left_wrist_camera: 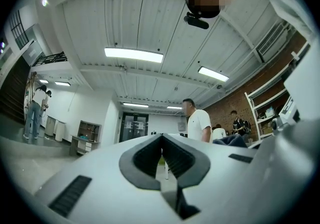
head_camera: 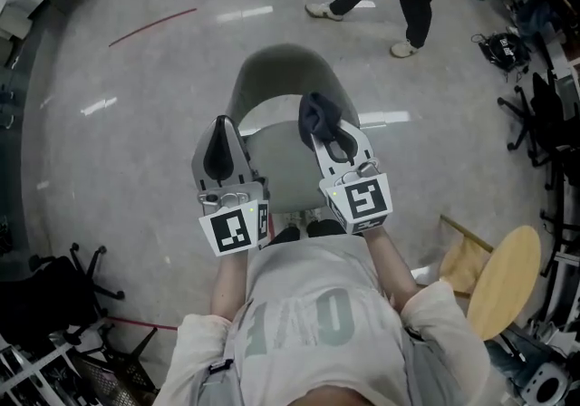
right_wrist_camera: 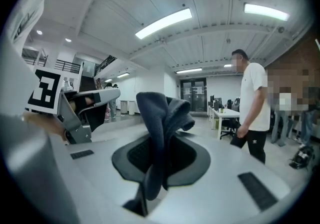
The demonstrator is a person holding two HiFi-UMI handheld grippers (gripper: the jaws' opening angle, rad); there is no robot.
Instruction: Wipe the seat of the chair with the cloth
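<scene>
Left gripper point(head_camera: 223, 130): jaws pressed together, nothing between them, raised above the chair point(head_camera: 283, 78). Seat point(head_camera: 288, 179) bare, below both grippers. Right gripper point(head_camera: 323, 134): jaws pinching the dark cloth point(head_camera: 317, 112), bunched past the tips, not touching the seat. Judgement: bring the cloth down flat and wipe in overlapping strokes.

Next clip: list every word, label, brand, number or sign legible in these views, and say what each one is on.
Nothing reads cleanly enough to quote.
Shirt print: large pale characters on the wearer's shirt, creased and seen from above; unreadable.
Trouser logo: small white mark on a bystander's dark trousers; too small to read.
Square markers: black-and-white patterns on the cubes, no letters.
Cloth: no print visible.
</scene>
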